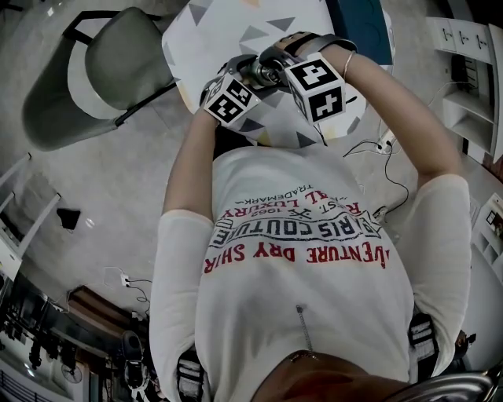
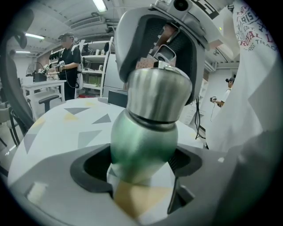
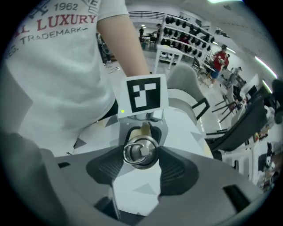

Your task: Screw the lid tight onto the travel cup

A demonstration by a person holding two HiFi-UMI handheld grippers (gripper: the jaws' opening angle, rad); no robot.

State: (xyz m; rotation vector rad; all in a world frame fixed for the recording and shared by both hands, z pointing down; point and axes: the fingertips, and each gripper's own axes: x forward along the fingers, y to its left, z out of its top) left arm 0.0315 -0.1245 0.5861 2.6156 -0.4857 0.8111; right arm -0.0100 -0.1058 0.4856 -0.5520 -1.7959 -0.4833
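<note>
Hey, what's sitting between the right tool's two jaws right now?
The steel lid, with a ring on its top, fills the gap between the right tool's jaws. The right gripper view shows it end-on.

This is a big open workroom, more lab than home. Long ceiling strip lights (image 2: 100, 5) hang over tall white shelf units (image 2: 93, 66) and white racks of dark items (image 3: 190, 33). 2 others work nearby: a standing person in dark clothes (image 2: 68, 59) and a person in a red top (image 3: 219, 59). A grey padded office chair (image 1: 94, 71) and a white power strip with black cables (image 1: 385, 142) sit on the grey floor (image 1: 118, 180).
</note>
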